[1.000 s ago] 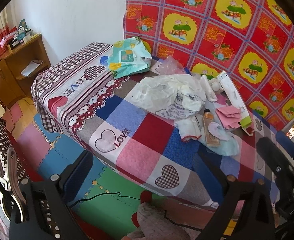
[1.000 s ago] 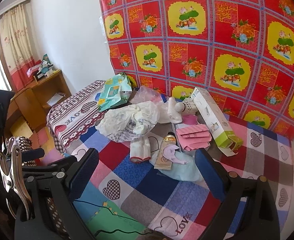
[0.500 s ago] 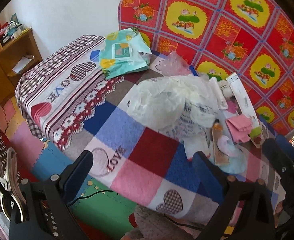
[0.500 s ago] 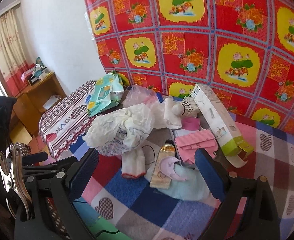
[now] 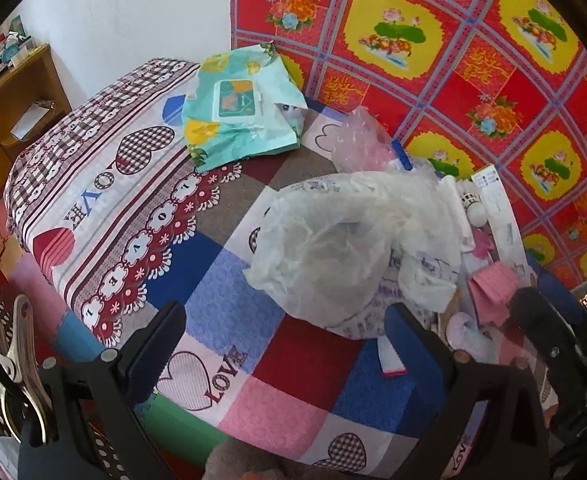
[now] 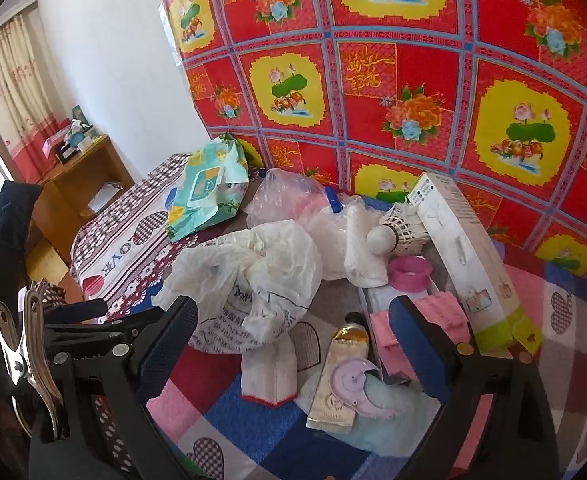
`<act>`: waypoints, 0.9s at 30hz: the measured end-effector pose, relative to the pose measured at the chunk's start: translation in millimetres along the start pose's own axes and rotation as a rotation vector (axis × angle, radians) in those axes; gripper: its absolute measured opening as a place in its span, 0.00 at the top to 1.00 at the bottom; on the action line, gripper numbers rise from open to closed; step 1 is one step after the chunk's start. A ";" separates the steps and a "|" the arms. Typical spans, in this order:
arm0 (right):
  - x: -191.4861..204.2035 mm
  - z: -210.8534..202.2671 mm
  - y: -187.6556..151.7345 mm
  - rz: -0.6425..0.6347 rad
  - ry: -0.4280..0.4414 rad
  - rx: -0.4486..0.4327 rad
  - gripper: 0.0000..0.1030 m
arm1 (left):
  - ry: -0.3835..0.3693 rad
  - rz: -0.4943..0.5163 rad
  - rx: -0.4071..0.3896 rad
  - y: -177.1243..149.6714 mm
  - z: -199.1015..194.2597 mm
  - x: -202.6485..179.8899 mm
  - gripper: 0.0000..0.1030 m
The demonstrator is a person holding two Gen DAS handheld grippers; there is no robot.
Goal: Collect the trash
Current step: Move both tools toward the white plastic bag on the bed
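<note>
A crumpled white plastic bag (image 5: 341,248) (image 6: 253,272) lies on the patchwork bed cover (image 5: 301,364) (image 6: 229,412). Around it lie a clear plastic bag (image 6: 285,196), a teal wipes pack (image 5: 237,116) (image 6: 205,188), a white sock (image 6: 269,368), a gold tube (image 6: 341,376), pink cloths (image 6: 389,328), a shuttlecock (image 6: 397,228) and a long white box (image 6: 465,260). My left gripper (image 5: 285,340) hangs open above the cover just short of the white bag. My right gripper (image 6: 293,336) is open over the sock and tube. Neither holds anything.
A red and yellow flowered cloth (image 6: 413,80) hangs on the wall behind the bed. A wooden cabinet (image 6: 81,176) with small items stands at the far left by a curtain. Coloured foam floor mats (image 5: 81,340) lie below the bed's near edge.
Both grippers have moved forward toward the bed; the white bag and the clutter now look much larger and closer. Both stayed open. Nothing on the bed has shifted.
</note>
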State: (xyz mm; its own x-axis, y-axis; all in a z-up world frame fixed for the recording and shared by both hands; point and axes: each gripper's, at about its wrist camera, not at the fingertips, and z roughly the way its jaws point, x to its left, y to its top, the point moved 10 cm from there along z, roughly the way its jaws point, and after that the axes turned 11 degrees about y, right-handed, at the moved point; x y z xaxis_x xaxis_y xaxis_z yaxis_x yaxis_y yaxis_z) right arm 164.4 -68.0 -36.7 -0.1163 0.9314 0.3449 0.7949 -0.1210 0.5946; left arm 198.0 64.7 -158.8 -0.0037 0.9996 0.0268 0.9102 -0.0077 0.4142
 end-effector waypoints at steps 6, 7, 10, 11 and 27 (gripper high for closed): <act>4.6 7.0 4.7 0.016 -0.022 0.002 0.04 | -0.020 0.033 0.022 10.0 7.2 5.4 0.01; 5.9 7.9 6.0 0.025 -0.031 -0.002 0.04 | -0.023 0.043 0.027 11.4 9.1 6.4 0.01; 7.6 9.9 8.5 0.050 -0.062 -0.014 0.04 | -0.034 0.080 0.045 16.5 15.2 12.2 0.02; 8.5 10.8 10.0 0.067 -0.079 -0.022 0.04 | -0.036 0.091 0.050 18.6 16.9 15.3 0.04; 31.0 37.6 10.0 0.190 -0.235 -0.056 0.04 | -0.125 0.329 0.086 48.9 45.5 34.3 0.13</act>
State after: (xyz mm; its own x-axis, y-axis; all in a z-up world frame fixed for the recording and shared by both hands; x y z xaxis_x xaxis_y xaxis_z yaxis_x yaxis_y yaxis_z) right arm 191.2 -27.5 -47.4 0.1773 0.9435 0.2800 0.7544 -0.3130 0.5770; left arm 261.2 99.8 -179.0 0.3411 0.9395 0.0326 0.8858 -0.3328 0.3234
